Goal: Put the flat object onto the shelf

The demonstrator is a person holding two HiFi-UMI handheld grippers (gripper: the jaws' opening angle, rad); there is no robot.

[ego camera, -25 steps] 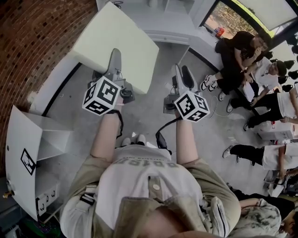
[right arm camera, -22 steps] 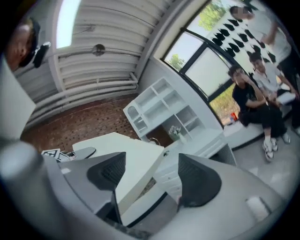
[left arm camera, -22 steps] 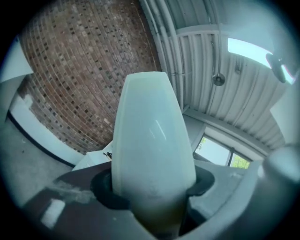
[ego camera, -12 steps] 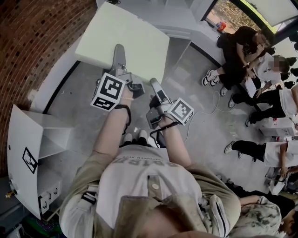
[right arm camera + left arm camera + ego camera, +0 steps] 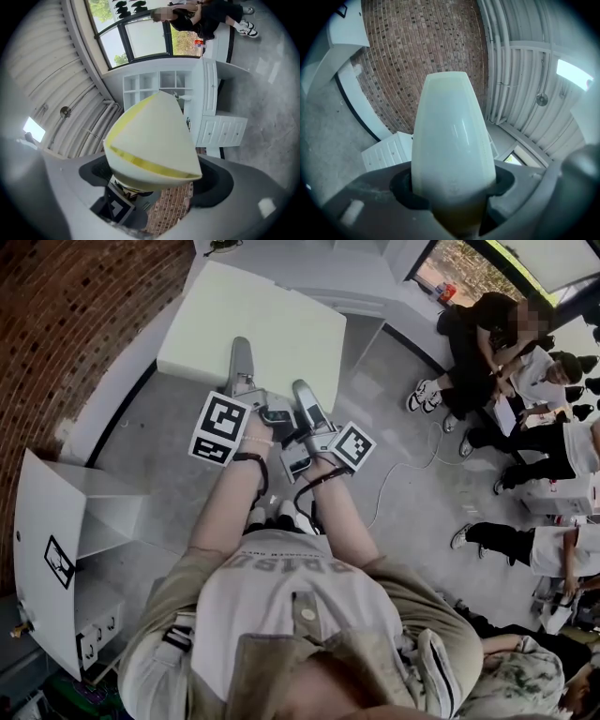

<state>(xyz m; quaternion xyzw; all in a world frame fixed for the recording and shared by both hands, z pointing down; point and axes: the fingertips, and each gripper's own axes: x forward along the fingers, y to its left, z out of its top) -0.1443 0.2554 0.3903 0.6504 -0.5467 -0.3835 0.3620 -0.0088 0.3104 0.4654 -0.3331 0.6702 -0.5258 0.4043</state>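
The flat object is a large cream-white board [image 5: 258, 329] with a yellow-lined edge, held out level in front of me. My left gripper [image 5: 241, 362] is shut on its near edge. In the left gripper view the board [image 5: 452, 136] stands edge-on between the jaws. My right gripper [image 5: 304, 405] sits close beside the left one at the board's near right corner. Its jaws have just been opening and stand wide, with the board's corner [image 5: 150, 136] between them and not pressed. A white cubby shelf [image 5: 159, 84] stands ahead by the window.
A brick wall [image 5: 66, 315] runs along the left, with a white cabinet [image 5: 56, 540] below it. Several people [image 5: 511, 362] sit on the floor at the right. A cable [image 5: 394, 474] lies on the grey floor. A white drawer unit [image 5: 220, 131] stands beside the shelf.
My right gripper has swung left from beside the board's right edge to its near corner, rolling over as it went. The left gripper and the board have shifted slightly.
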